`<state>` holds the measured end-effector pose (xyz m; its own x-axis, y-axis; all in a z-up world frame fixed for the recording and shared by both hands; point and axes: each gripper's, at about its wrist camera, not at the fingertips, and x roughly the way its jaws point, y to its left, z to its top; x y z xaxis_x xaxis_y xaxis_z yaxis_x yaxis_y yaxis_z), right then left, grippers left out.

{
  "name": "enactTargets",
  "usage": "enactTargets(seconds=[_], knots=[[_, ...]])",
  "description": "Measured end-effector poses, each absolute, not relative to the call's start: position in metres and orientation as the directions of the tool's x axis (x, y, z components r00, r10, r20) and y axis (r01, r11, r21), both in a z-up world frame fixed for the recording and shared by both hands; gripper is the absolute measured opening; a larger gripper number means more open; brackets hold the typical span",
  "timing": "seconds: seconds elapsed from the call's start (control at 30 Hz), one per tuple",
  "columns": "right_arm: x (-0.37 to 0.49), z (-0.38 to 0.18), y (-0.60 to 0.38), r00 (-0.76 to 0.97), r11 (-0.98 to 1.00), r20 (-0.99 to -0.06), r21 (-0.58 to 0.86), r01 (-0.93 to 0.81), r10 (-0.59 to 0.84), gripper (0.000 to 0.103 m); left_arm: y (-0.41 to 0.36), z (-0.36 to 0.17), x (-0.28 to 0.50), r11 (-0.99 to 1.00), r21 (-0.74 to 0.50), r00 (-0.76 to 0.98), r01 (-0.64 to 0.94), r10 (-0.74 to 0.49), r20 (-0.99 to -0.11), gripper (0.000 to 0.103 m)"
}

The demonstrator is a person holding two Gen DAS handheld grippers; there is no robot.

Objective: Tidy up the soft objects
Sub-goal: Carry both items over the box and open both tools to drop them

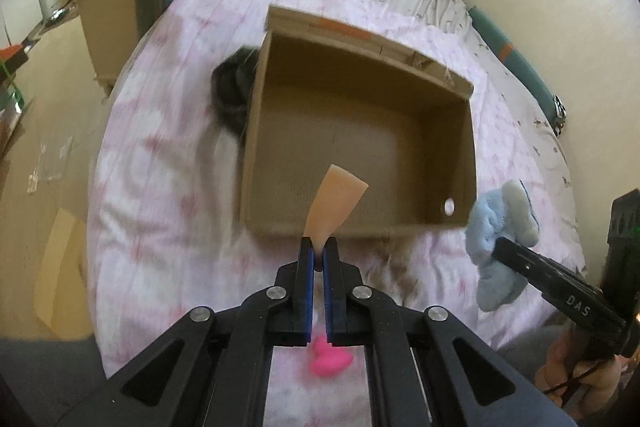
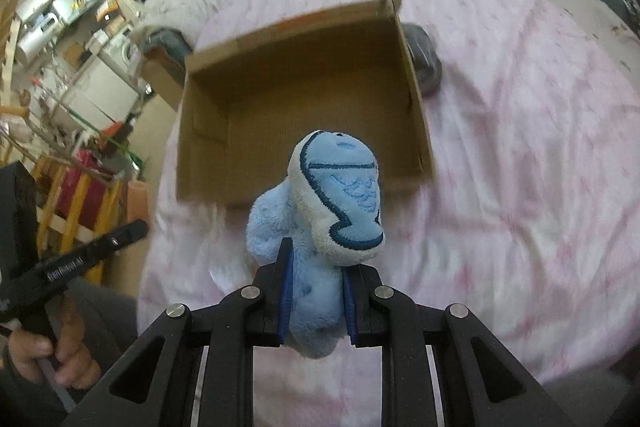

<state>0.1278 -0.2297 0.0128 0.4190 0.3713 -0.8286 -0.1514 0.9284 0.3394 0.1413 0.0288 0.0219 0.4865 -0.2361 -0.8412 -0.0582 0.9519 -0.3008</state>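
- Left gripper (image 1: 319, 247): fingers narrow, pinched on the thin lower end of a peach piece (image 1: 335, 205). The piece is seen as flat, smooth and flexible, flaring to a wider squared top; it is held upright over the near rim of the box (image 1: 470, 163).
- Right gripper (image 2: 316, 269): fingers clamped on a plush (image 2: 340, 203), which fills the gap between them.
- Plush: pale blue fleece body, with a cream-edged lobe carrying a light-blue panel outlined in dark-blue stitching. It is held above the bed (image 2: 520, 167), just short of the box's near wall.
- Box: brown cardboard, open-topped, resting on the pink-and-white bedspread; nothing is seen inside.
- A dark bundle (image 1: 232, 95) is noted touching the box's outer side.
- A pink toy (image 1: 330, 361) lies on the bed beneath the left gripper.
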Motion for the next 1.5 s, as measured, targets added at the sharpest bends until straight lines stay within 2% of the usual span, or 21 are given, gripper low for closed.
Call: enactTargets(seconds=[0.4,0.77,0.93,1.2,1.27,1.37,1.4,1.43,1.5], knots=[[0.215,-0.007,-0.202,0.457,0.934,-0.815,0.322,-0.156,0.357,0.022,0.008,0.012,0.223,0.987,-0.162,0.499,-0.011,-0.135,-0.856,0.004],[0.227,-0.041,-0.204,0.495,0.916,-0.772,0.358,-0.183,0.400,0.023,0.011,-0.027,0.245,0.988,-0.152,0.504,0.006,-0.134,-0.853,0.004],[0.225,-0.046,-0.200,0.503,0.936,-0.789,0.303,-0.179,0.352,0.023,0.010,-0.037,0.247,0.990,-0.139,0.506,0.011,-0.125,-0.853,0.004],[0.238,-0.064,-0.206,0.483,0.938,-0.806,0.318,-0.135,0.343,0.023,0.014,-0.043,0.249,0.988,-0.155,0.507,-0.008,-0.129,-0.852,0.004],[0.238,-0.064,-0.210,0.493,0.934,-0.797,0.335,-0.122,0.350,0.026,0.014,-0.043,0.248,0.986,-0.164,0.510,-0.008,-0.137,-0.849,0.006],[0.237,-0.062,-0.213,0.509,0.928,-0.781,0.354,-0.115,0.361,0.050,0.012,-0.040,0.247,0.986,-0.167,0.513,0.003,-0.145,-0.846,0.023],[0.236,-0.059,-0.214,0.520,0.926,-0.772,0.359,-0.118,0.366,0.064,0.011,-0.039,0.246,0.987,-0.162,0.521,0.008,-0.143,-0.842,0.034],[0.235,-0.057,-0.215,0.530,0.924,-0.763,0.362,-0.124,0.370,0.067,0.009,-0.037,0.245,0.988,-0.155,0.530,0.014,-0.139,-0.837,0.049],[0.233,-0.051,-0.213,0.542,0.922,-0.751,0.361,-0.142,0.378,0.069,0.007,-0.033,0.242,0.987,-0.157,0.542,0.028,-0.147,-0.827,0.064]])
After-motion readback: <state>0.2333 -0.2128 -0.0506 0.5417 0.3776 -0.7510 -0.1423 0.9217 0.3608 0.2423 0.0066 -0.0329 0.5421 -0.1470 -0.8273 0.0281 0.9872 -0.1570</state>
